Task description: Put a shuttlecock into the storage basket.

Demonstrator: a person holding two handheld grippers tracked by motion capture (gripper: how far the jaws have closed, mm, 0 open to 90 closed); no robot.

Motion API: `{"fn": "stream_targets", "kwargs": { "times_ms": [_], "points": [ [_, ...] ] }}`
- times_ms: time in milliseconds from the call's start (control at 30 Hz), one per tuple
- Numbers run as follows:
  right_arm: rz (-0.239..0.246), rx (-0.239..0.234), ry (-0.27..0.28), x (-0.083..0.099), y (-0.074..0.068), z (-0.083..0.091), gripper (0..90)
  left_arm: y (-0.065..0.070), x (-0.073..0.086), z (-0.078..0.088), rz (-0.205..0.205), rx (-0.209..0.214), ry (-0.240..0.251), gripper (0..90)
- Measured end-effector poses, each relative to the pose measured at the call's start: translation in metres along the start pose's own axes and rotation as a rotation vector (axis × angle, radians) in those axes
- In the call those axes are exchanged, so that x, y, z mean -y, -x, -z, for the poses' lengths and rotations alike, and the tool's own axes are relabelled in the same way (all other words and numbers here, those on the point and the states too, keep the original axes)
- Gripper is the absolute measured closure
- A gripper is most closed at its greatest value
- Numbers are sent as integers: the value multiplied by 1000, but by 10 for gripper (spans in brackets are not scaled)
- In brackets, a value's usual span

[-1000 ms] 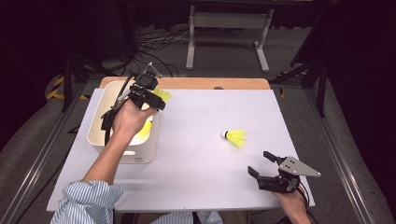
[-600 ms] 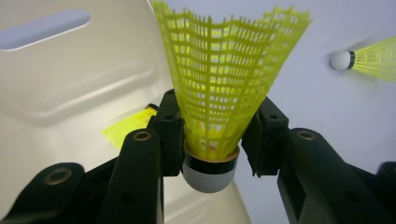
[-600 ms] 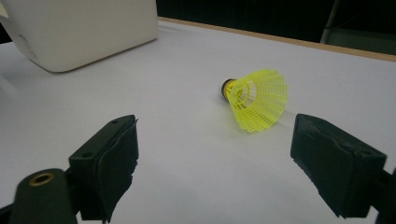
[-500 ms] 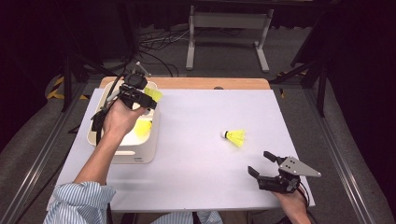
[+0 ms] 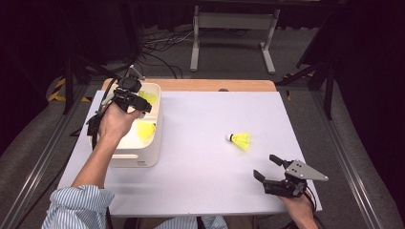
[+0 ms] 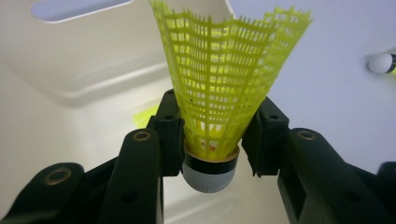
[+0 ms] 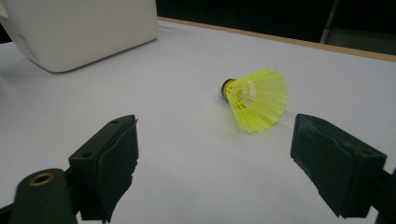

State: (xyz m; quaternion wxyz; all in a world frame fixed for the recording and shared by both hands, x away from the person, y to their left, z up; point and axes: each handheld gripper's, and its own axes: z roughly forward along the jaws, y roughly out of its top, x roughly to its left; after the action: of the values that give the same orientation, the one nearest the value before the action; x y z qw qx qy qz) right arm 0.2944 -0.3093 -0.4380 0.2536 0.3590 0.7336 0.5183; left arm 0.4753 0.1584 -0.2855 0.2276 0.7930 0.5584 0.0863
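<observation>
Shuttlecock [image 6: 224, 93] in my left claw [image 6: 219, 140] is clamped at the neck above its cork, yellow skirt up, over the white bin [image 5: 143, 155]; the left gripper view shows this grip closely, with tiny red writing inside that I cannot read. From above, a second one [image 5: 146, 130] lies inside the bin. My right claw [image 7: 215, 163] stands wide open and holds nothing, the loose shuttlecock [image 7: 257, 99] on the table [image 5: 200, 167] just ahead.

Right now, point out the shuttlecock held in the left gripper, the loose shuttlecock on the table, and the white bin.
held shuttlecock [image 6: 224, 93], left gripper view, on its yellow skirt.
loose shuttlecock [image 5: 242, 140], high view, on its yellow skirt.
white bin [image 5: 136, 156], high view, on its near outer wall.
</observation>
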Motion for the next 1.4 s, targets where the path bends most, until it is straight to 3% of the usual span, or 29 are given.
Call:
{"fn": "stream_targets", "kwargs": {
  "times_ms": [500, 1400],
  "points": [
    [0, 1, 0, 0, 0, 0, 158, -10, 1, -11, 26, -18, -17, 624],
    [-4, 2, -3, 0, 1, 0, 158, -29, 3, -35, 71, -14, -52, 609]
  ]
}}
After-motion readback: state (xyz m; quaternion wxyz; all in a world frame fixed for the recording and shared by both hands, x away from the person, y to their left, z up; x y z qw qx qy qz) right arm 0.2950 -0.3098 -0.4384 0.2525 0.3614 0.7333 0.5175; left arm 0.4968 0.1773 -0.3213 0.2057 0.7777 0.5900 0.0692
